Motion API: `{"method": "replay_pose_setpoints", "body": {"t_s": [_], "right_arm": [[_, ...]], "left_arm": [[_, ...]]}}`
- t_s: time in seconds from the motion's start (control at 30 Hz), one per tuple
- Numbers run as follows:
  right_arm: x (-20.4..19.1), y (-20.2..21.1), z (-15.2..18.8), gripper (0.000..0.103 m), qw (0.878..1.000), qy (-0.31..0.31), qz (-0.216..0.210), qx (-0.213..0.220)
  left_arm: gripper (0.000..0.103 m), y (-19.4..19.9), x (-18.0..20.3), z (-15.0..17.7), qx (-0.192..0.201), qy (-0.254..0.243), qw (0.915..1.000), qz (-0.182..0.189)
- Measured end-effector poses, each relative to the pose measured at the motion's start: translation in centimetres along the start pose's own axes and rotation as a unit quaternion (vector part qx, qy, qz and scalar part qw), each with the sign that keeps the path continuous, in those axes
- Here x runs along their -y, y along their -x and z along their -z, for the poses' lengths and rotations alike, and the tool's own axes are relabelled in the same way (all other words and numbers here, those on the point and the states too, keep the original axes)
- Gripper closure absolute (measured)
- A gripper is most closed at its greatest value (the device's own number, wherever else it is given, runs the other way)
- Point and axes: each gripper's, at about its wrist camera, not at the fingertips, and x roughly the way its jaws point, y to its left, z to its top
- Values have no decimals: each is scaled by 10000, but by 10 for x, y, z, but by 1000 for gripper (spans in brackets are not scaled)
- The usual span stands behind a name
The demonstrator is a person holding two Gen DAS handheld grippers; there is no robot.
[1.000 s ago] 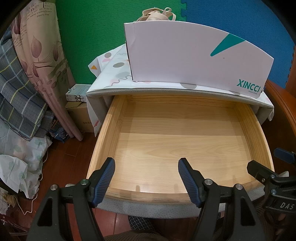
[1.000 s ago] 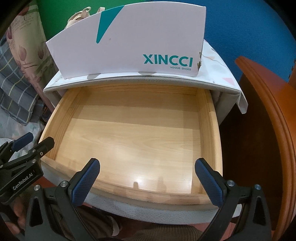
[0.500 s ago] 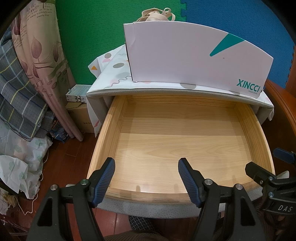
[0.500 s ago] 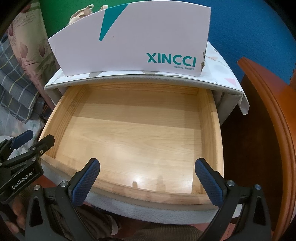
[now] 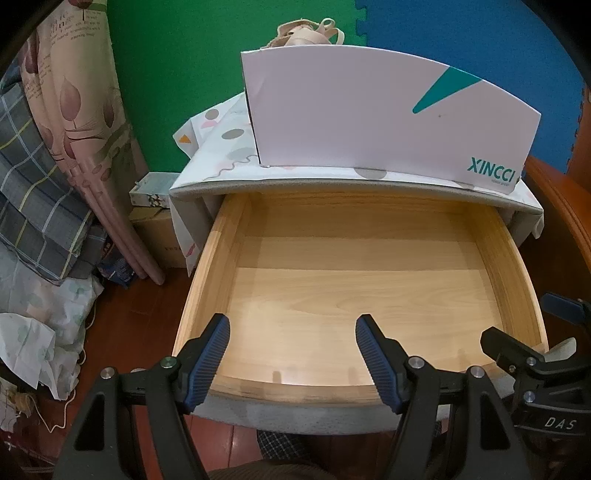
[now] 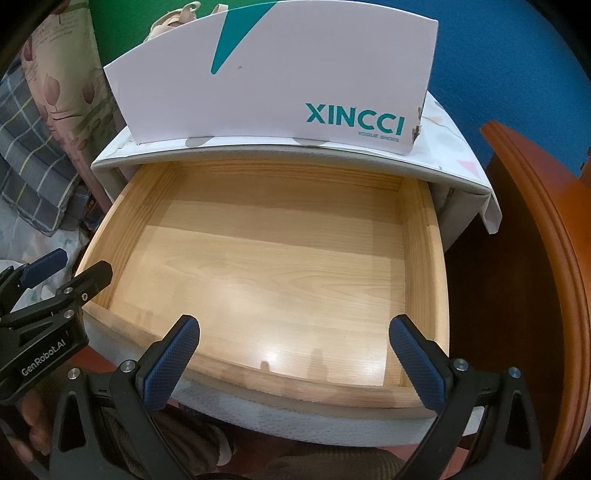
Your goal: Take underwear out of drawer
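Nothing shifted since earlier frames; both grippers hang where they were. Pale wooden drawer (image 5: pixel 369 288) pulled fully open, visible floor bare, so removal step judged done. Beige strappy underwear (image 5: pixel 310 33) sits in white XINCCI cardboard shoebox (image 5: pixel 369 122) atop cabinet, straps looped, bunched, mostly hidden. Left gripper (image 5: pixel 291 354) jaws apart, empty, above drawer front; right gripper (image 6: pixel 291 354) likewise. Next move likely calls for closing drawer.

A patterned cloth (image 5: pixel 225 144) covers the nightstand (image 5: pixel 192 190); a white shoebox (image 5: pixel 369 110) stands on it
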Motion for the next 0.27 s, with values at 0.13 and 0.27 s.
{"method": "replay_pose_setpoints", "body": {"t_s": [0.13, 0.27], "right_arm": [[0, 0, 0, 2, 10000, -2, -7, 4], [0, 0, -1, 2, 10000, 2, -4, 2]], "left_arm": [[30, 0, 0, 1, 26, -8, 10000, -19], [30, 0, 1, 1, 8, -11, 10000, 2]]}}
